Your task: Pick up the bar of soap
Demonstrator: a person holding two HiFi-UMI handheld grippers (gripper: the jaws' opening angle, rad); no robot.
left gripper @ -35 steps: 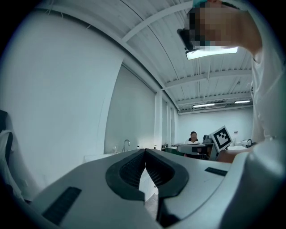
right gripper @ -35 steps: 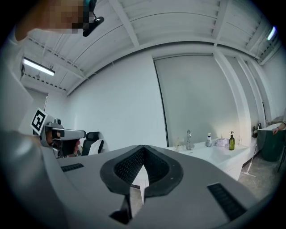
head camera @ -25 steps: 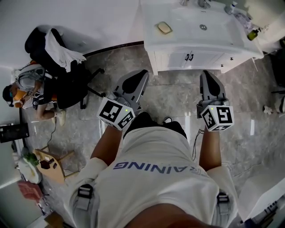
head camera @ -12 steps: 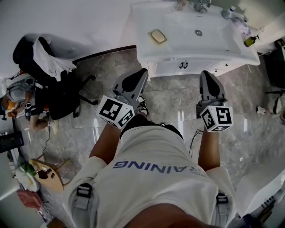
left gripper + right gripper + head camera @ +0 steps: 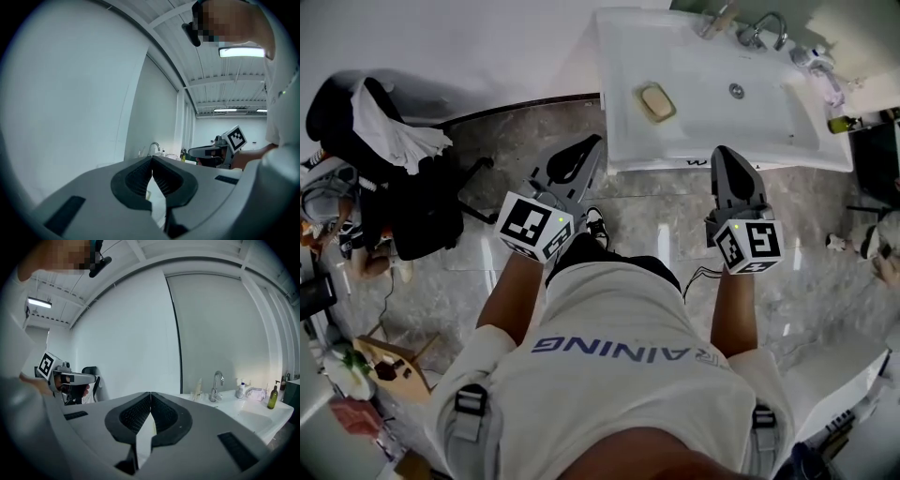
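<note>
The bar of soap (image 5: 655, 102), pale yellow in a small dish, lies on the left side of the white sink counter (image 5: 623, 122) in the head view. My left gripper (image 5: 582, 155) hangs over the floor just in front of the counter's left corner, jaw tips touching, nothing between them. My right gripper (image 5: 727, 167) reaches the counter's front edge, right of the soap, jaws shut and empty. In the left gripper view the gripper (image 5: 152, 158) points along the counter toward a faucet (image 5: 153, 146). In the right gripper view the gripper (image 5: 150, 393) faces the wall and faucet (image 5: 217, 380).
A basin with drain (image 5: 736, 91) and faucet (image 5: 766, 28) fill the counter's middle. Bottles (image 5: 848, 121) stand at its right end. A black chair with a white cloth (image 5: 389, 131) stands left on the marble floor. A person sits at far left (image 5: 323, 192).
The sink counter has come nearer and both grippers have advanced toward it; the right gripper's tip now reaches the counter's front edge. Both jaws stay shut.
</note>
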